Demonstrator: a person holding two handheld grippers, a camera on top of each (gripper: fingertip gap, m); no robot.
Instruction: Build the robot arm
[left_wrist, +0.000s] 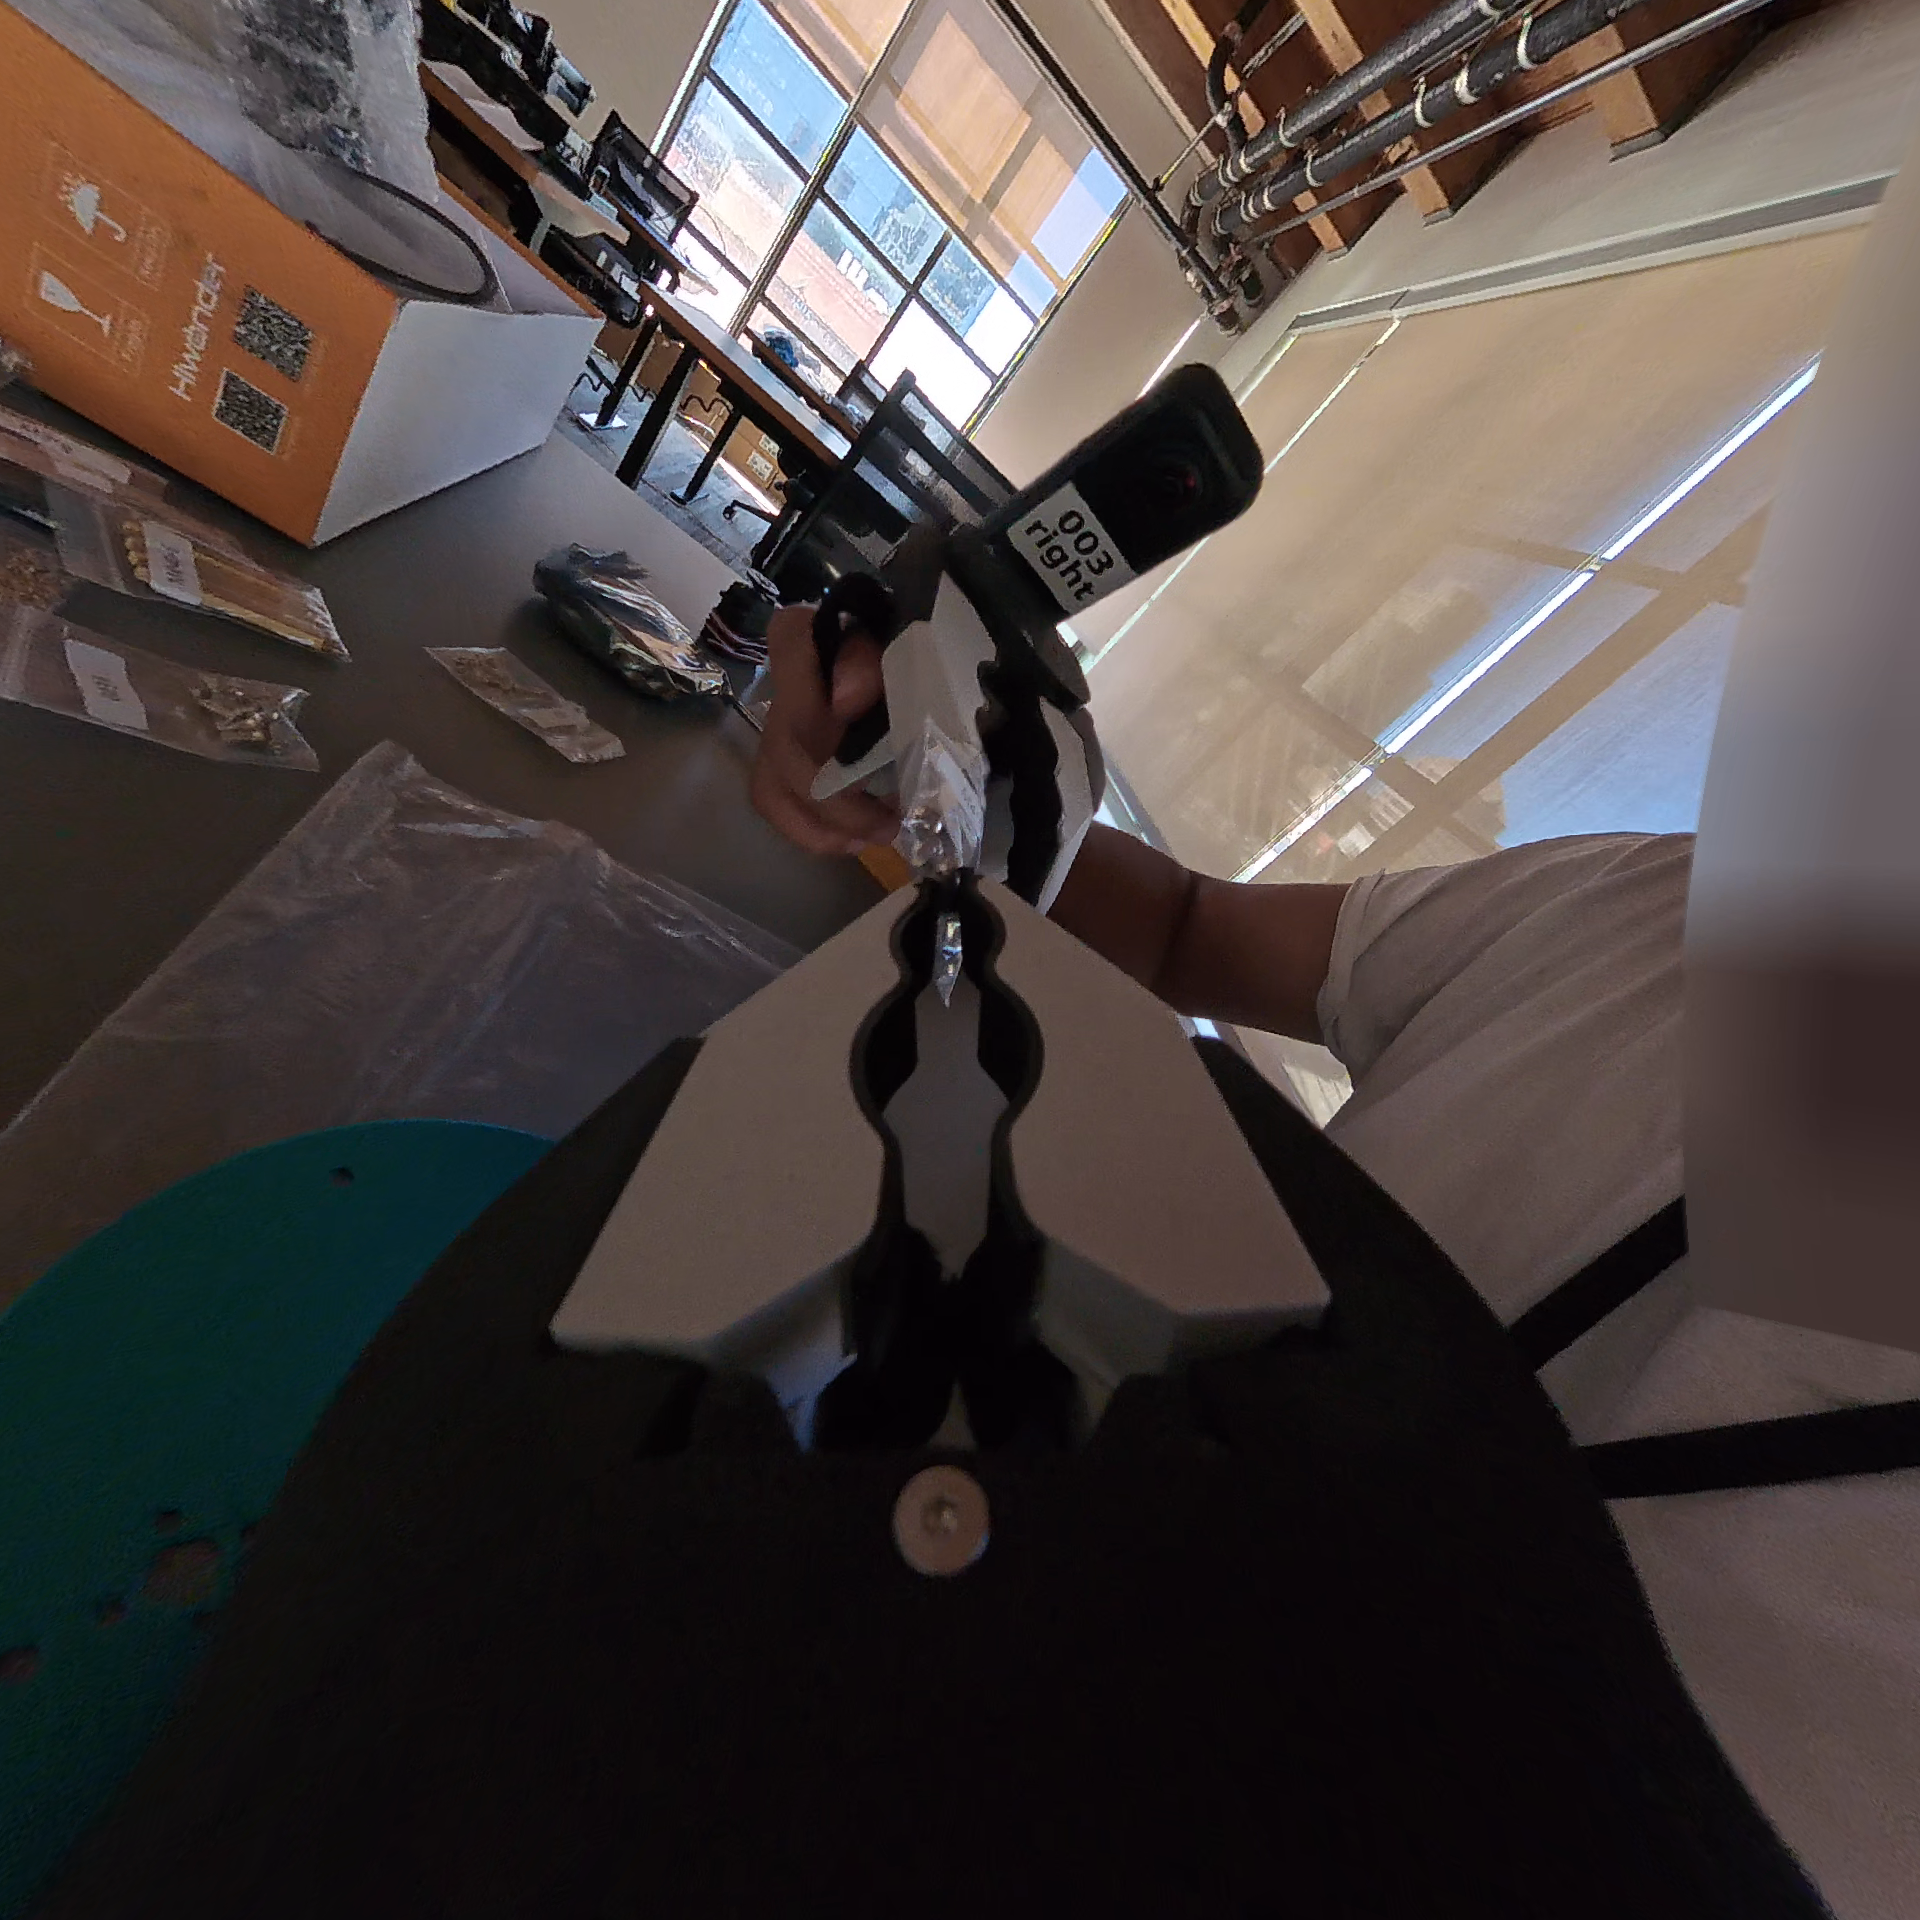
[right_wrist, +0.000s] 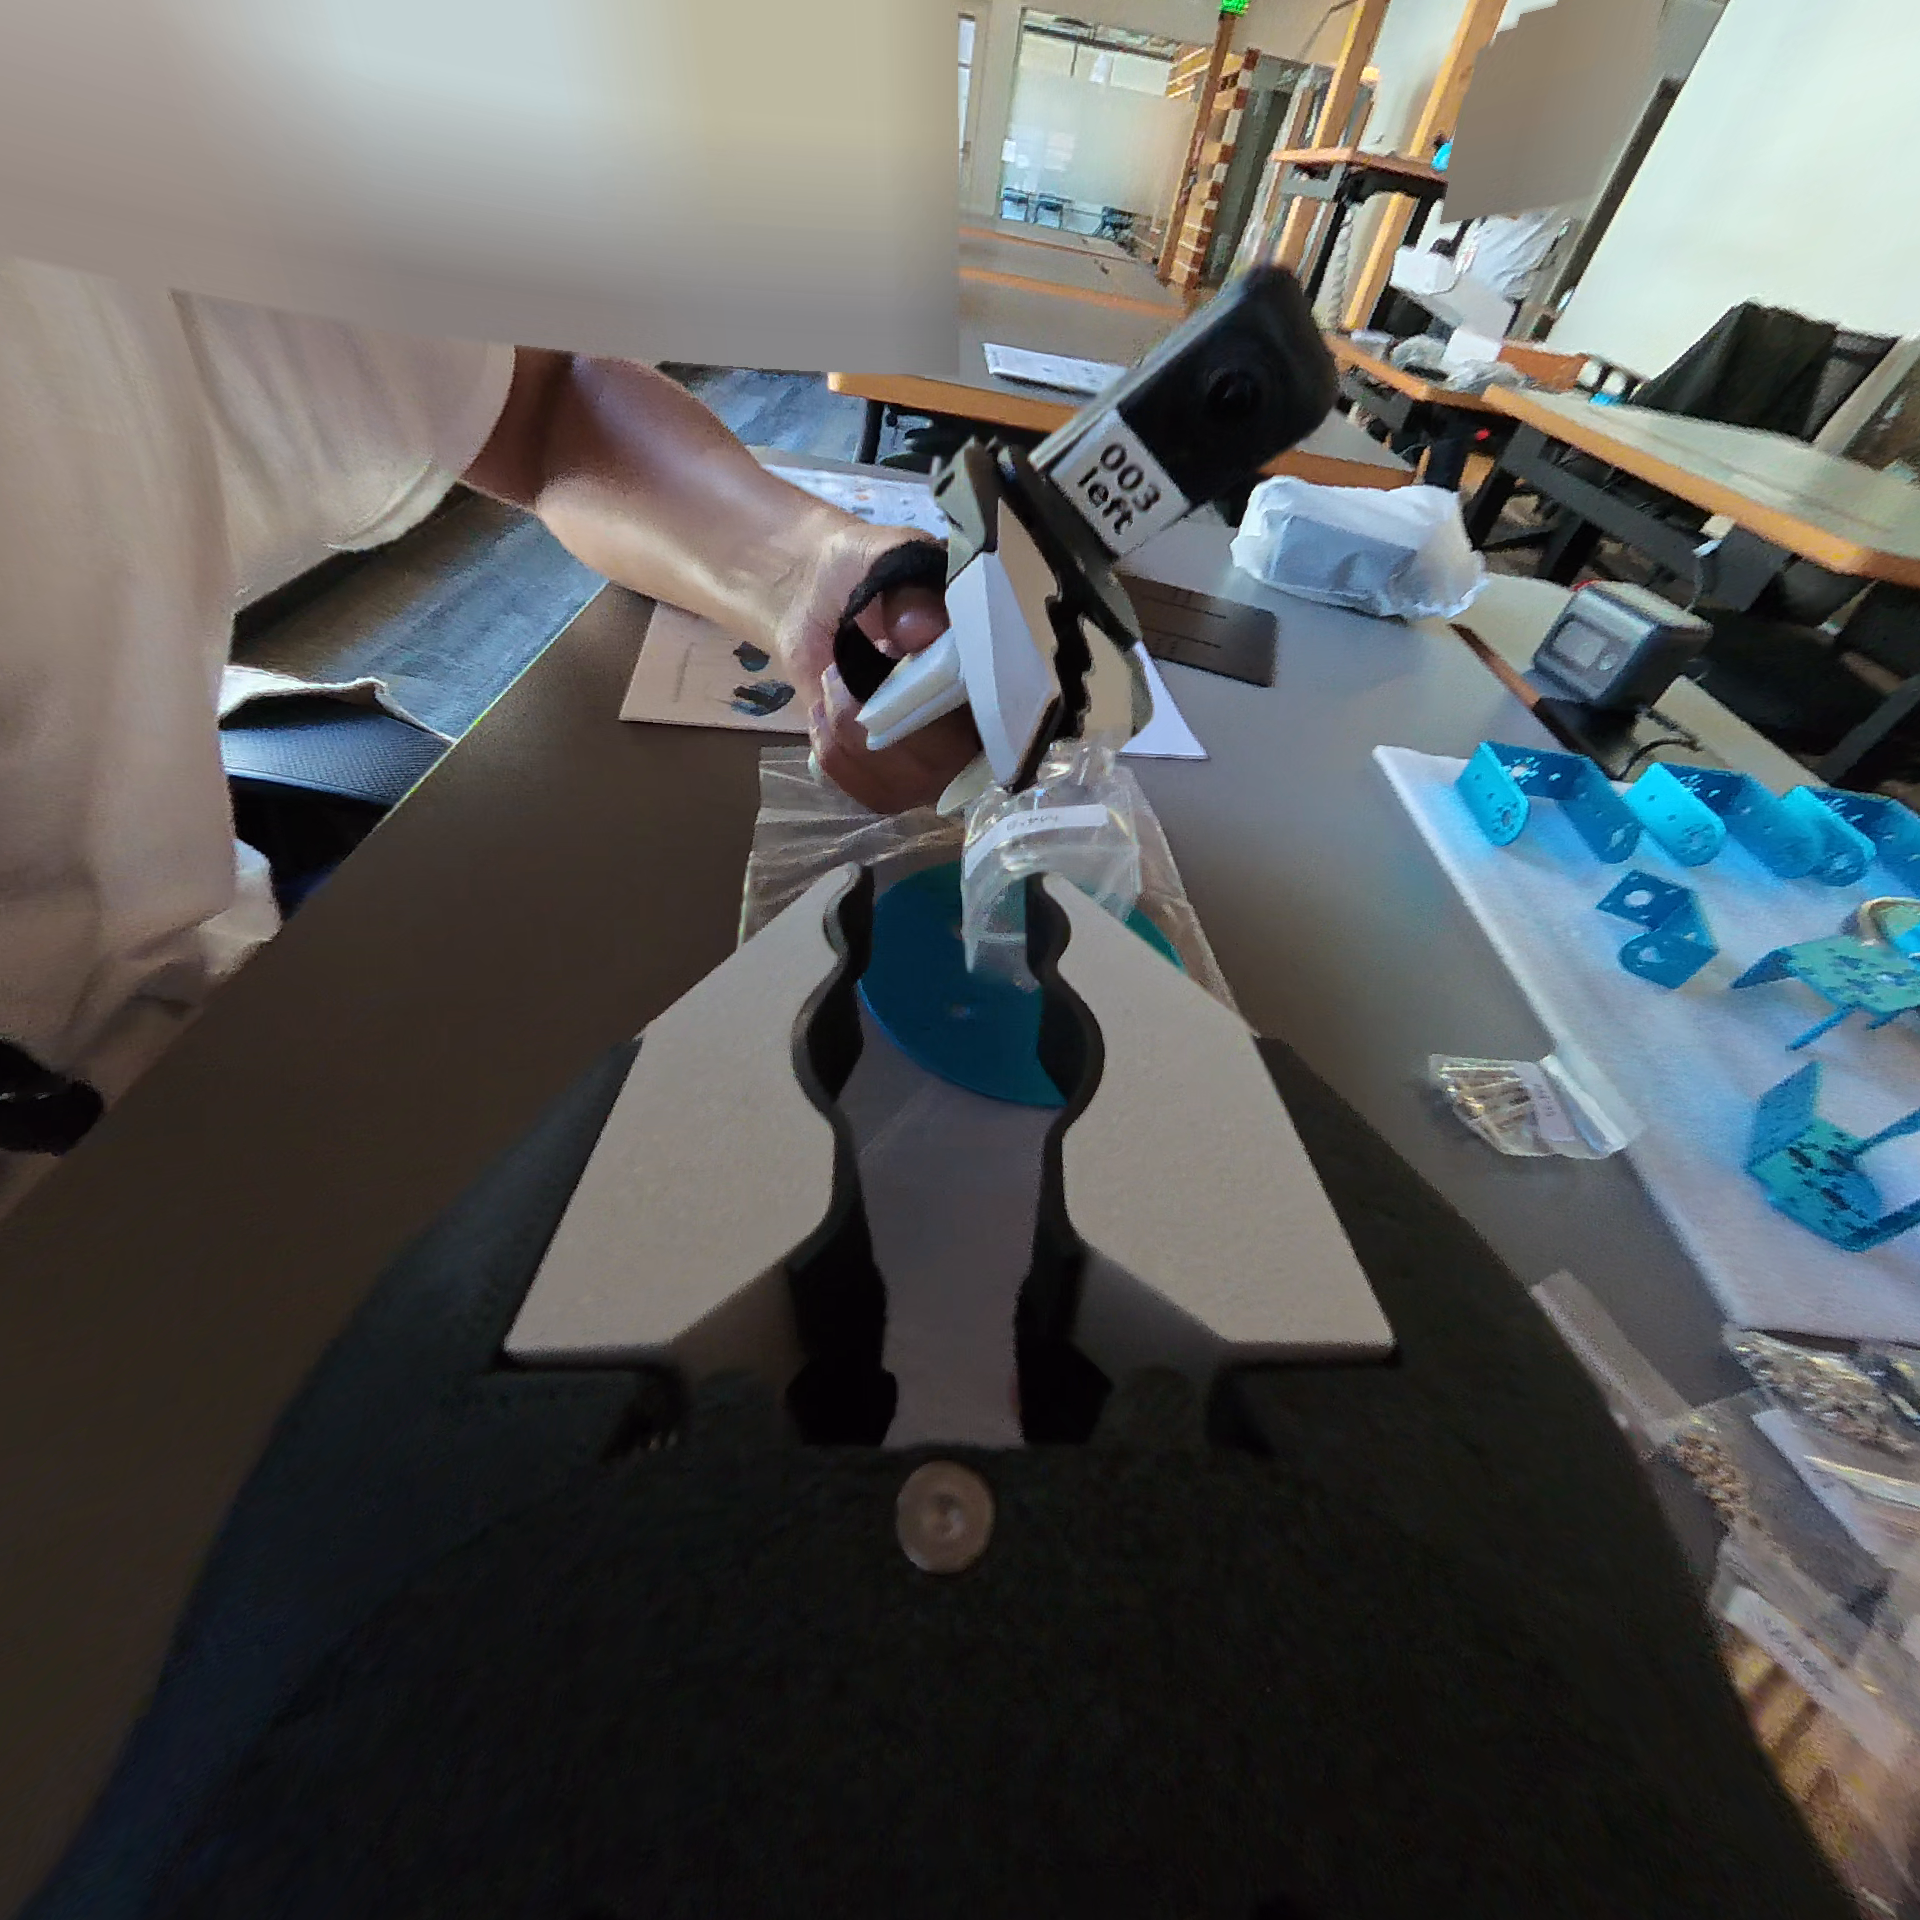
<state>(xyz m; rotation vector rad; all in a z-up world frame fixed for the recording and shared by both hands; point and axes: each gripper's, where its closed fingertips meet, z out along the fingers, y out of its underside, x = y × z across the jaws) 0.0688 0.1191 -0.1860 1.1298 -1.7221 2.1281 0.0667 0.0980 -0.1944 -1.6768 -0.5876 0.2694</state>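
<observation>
My left gripper (left_wrist: 940, 888) is shut on the edge of a small clear bag (left_wrist: 935, 810) with a few small silver parts in it. It holds the bag in the air above the dark table. In the right wrist view the left gripper (right_wrist: 1023, 774) pinches the bag's top, and the bag (right_wrist: 1039, 862), which has a white label, hangs down. My right gripper (right_wrist: 951, 888) is open, with the bag's lower end between its fingertips and against the right finger (right_wrist: 1070, 935). A teal disc (right_wrist: 956, 1008) lies on a large clear plastic bag (right_wrist: 800, 831) below.
An orange and white box (left_wrist: 208, 343), several small bags of brass parts (left_wrist: 208, 592) and a dark foil bag (left_wrist: 623, 623) lie on the table. A white board (right_wrist: 1558, 935) holds blue metal brackets (right_wrist: 1548, 800). Paper sheets (right_wrist: 696, 675) and a wrapped grey block (right_wrist: 1361, 551) lie farther off. Left and right tips are no more than a few centimetres apart.
</observation>
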